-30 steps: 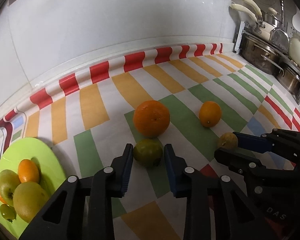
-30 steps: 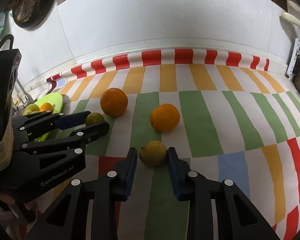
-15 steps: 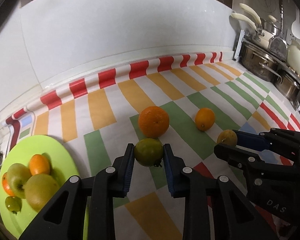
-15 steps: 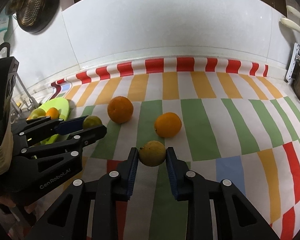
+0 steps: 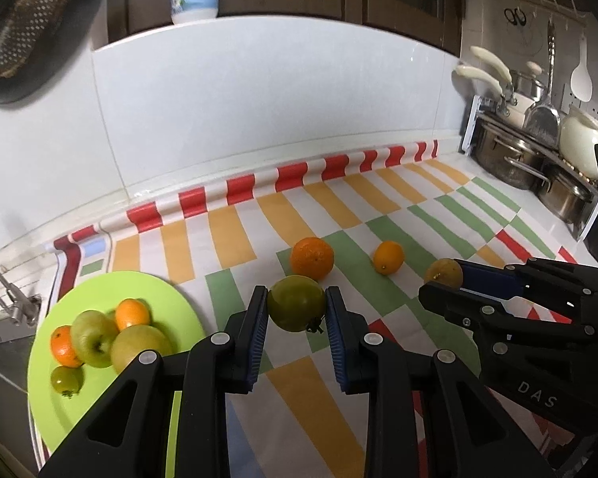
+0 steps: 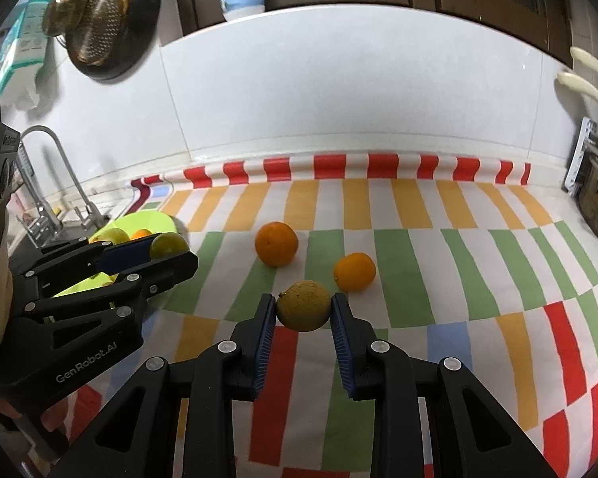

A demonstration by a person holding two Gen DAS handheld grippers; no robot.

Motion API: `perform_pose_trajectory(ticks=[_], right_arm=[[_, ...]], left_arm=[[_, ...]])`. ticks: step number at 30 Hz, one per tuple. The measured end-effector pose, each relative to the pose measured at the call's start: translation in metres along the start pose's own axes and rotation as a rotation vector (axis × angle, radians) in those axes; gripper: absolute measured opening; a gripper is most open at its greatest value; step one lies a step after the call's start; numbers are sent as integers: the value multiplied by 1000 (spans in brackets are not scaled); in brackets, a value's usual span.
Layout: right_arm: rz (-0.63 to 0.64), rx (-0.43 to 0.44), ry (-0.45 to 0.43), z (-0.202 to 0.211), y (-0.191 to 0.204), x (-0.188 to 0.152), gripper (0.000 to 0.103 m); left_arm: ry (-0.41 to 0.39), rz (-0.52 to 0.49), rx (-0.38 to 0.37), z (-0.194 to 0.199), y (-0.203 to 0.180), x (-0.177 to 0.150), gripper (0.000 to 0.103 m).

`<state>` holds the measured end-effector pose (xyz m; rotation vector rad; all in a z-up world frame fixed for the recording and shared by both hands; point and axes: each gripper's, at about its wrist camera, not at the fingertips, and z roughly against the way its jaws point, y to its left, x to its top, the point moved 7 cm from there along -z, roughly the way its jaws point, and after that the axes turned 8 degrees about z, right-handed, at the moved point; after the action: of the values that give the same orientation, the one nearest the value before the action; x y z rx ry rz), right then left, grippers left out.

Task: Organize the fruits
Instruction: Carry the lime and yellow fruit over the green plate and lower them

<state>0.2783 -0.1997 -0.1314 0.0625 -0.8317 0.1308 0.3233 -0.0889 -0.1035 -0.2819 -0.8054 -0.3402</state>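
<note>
Green tomato (image 5: 297,308) clamped in left gripper (image 5: 297,310); yellowish lemon (image 6: 303,306) clamped in right gripper (image 6: 303,310); two oranges (image 6: 276,243) on striped cloth (image 6: 398,263).

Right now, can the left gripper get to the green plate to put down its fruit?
Probably yes. The left gripper has its jaws shut on the green fruit, and the striped cloth between it and the green plate looks bare.

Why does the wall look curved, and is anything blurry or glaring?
Left wrist view: fisheye lens bows the backsplash; green fruit in the left gripper is sharp. Right wrist view: same bowing, dark corners, soft glare on tiles.
</note>
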Motion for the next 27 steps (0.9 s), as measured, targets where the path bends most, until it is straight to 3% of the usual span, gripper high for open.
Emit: perform_pose_trajectory(ticks=[27], right_arm=[[115, 85, -100, 61, 72, 17, 30]], left_arm=[[-115, 93, 106, 100, 35, -22, 29]])
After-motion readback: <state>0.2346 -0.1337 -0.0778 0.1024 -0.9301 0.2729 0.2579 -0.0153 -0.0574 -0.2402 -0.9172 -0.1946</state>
